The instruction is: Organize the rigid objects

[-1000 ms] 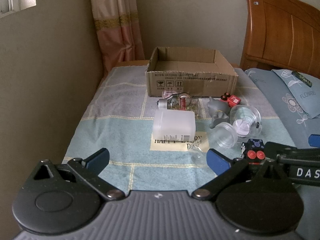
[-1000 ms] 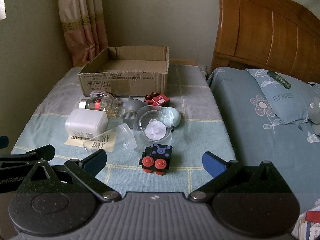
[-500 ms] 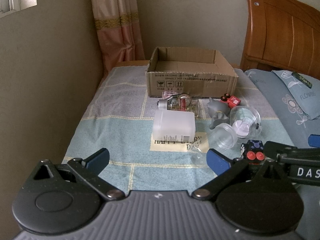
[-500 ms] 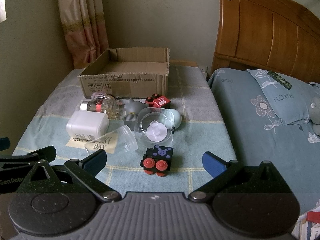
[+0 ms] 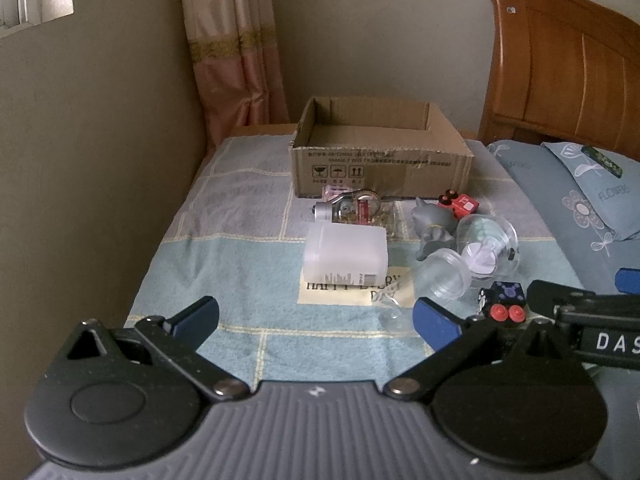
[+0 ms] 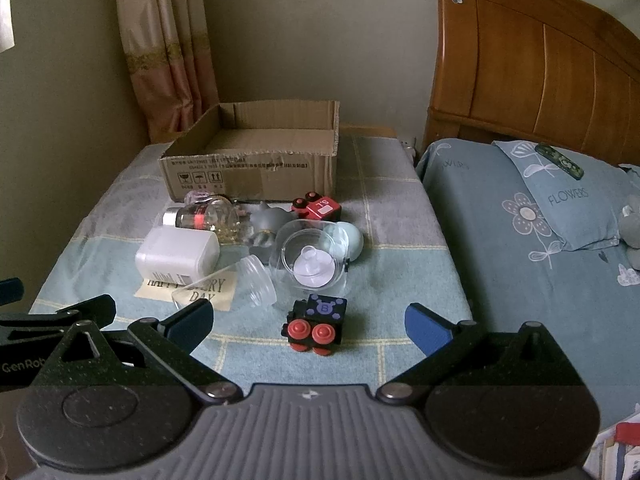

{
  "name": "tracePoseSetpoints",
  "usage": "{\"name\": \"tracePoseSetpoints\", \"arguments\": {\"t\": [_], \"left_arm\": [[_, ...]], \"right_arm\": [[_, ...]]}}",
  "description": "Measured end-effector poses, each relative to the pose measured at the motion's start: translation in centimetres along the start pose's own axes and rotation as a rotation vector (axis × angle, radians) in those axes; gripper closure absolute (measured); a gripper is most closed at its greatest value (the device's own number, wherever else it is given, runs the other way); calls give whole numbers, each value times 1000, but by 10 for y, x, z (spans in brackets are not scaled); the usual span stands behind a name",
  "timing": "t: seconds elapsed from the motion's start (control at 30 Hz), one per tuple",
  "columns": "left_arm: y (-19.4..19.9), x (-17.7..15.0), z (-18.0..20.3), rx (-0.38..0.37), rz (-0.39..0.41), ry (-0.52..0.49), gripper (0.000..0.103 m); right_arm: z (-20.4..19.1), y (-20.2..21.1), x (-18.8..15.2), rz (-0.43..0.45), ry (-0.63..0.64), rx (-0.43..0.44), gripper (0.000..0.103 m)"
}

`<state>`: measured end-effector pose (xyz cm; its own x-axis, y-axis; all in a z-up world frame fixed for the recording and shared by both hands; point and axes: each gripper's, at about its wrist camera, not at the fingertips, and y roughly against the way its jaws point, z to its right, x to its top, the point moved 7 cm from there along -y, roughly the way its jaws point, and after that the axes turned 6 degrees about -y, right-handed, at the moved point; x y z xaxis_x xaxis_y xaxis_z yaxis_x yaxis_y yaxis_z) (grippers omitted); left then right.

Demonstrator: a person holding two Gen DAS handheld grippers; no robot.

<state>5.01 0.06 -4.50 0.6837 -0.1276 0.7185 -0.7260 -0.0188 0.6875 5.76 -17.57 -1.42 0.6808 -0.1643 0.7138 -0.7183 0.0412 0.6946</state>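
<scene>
Both claws spread and empty, right gripper (image 6: 308, 326) faces the black toy train (image 6: 315, 323); cardboard box (image 6: 256, 168) awaits, left gripper (image 5: 316, 316) idle.

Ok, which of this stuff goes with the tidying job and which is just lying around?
Job: cardboard box, white plastic bottle, glass bottle, black toy train, red toy train, grey figurine.
Lying about: pillow, curtain, headboard.

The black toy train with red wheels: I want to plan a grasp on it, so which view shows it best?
The right wrist view: the black toy train sits whole and unblocked, centred between the open right claw fingers. In the left wrist view the train is small, off right, partly cut off by the claw hardware.
</scene>
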Motion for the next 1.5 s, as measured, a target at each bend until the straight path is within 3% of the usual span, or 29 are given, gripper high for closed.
{"name": "tracePoseSetpoints", "arguments": {"t": [1.07, 1.23, 1.5], "left_arm": [[-10, 3, 3, -11, 8, -25, 1], [-19, 3, 6, -49, 8, -19, 1], [-42, -2, 16, -97, 4, -98, 1]], "right_arm": [[-3, -6, 4, 32, 43, 37, 0], [-3, -9, 5, 38, 51, 62, 0], [-4, -29, -3, 51, 168, 116, 0]]}}
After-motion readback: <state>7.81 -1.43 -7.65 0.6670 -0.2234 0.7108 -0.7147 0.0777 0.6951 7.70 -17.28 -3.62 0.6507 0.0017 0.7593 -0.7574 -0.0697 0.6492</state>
